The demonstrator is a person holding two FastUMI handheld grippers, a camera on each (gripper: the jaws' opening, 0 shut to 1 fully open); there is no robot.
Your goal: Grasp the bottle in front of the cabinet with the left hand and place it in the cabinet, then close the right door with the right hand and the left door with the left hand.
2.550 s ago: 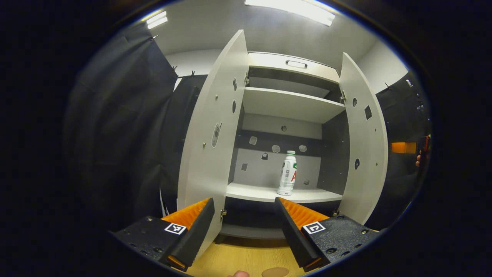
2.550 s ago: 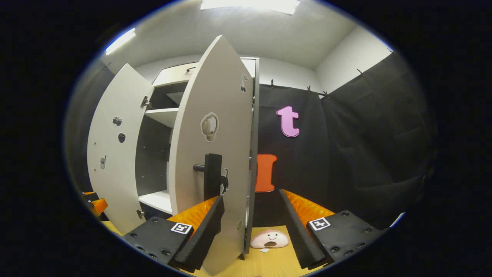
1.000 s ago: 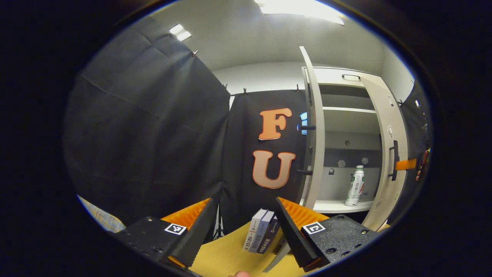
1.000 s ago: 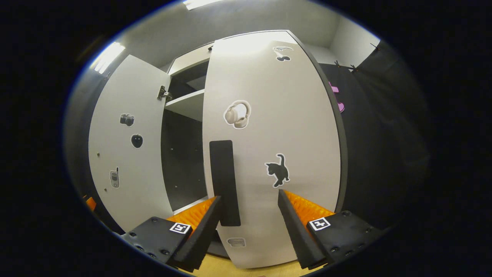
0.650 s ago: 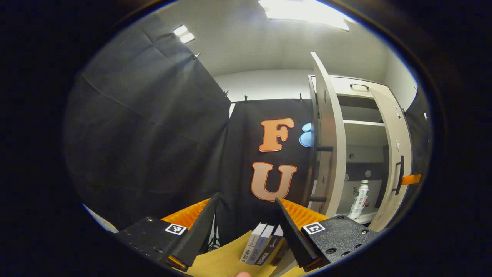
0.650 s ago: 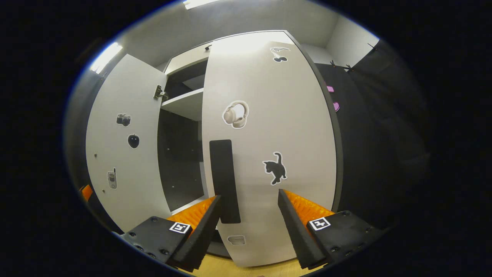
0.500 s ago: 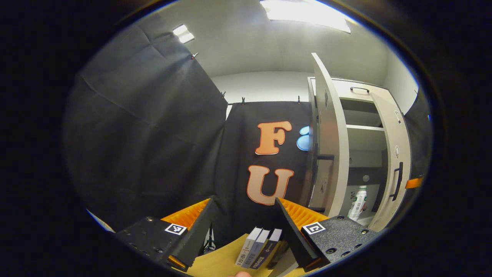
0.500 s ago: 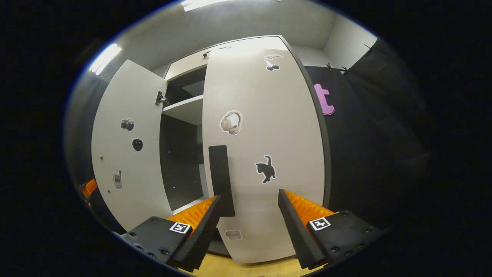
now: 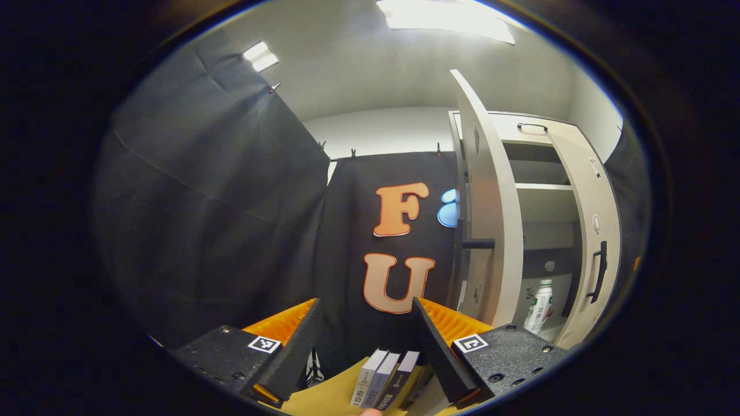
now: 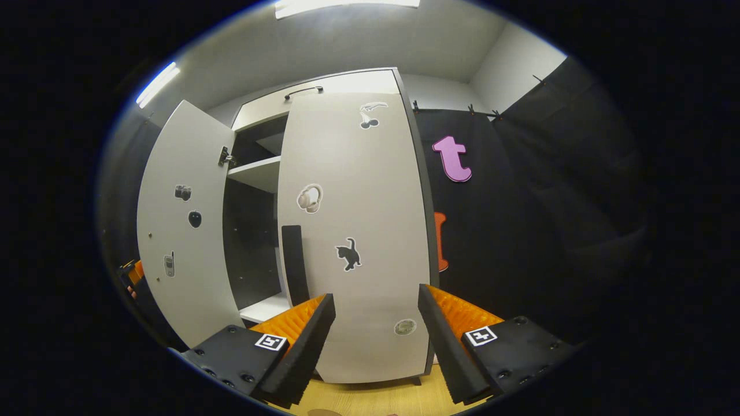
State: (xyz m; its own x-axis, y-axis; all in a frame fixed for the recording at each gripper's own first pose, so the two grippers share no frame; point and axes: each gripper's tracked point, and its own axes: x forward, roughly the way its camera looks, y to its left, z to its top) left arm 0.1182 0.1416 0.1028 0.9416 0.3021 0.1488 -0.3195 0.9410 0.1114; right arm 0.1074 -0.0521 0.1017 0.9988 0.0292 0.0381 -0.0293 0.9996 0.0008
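Note:
The white bottle [image 9: 539,299] stands upright on the lower shelf inside the white cabinet [image 9: 543,202]. The left door [image 9: 488,219] stands wide open, seen edge-on, its black handle [image 9: 477,244] pointing toward me. My left gripper [image 9: 370,346] is open and empty, to the outer side of that door and short of it. The right door [image 10: 358,231] lies about flush with the cabinet front, with its black handle [image 10: 293,266] at its left edge. My right gripper [image 10: 373,341] is open and empty in front of that door's lower part, not touching it. The left door [image 10: 185,231] shows open at the left.
Three books [image 9: 384,372] stand on the wooden table [image 9: 324,398] just past my left fingers, beside the left door. Black cloth walls close in behind and on both sides. A sliver of the other gripper [image 10: 130,274] shows beyond the left door.
The right door has swung from open to about shut, and my right gripper has drawn back from it. My left gripper has turned away from the shelf to the outer side of the left door.

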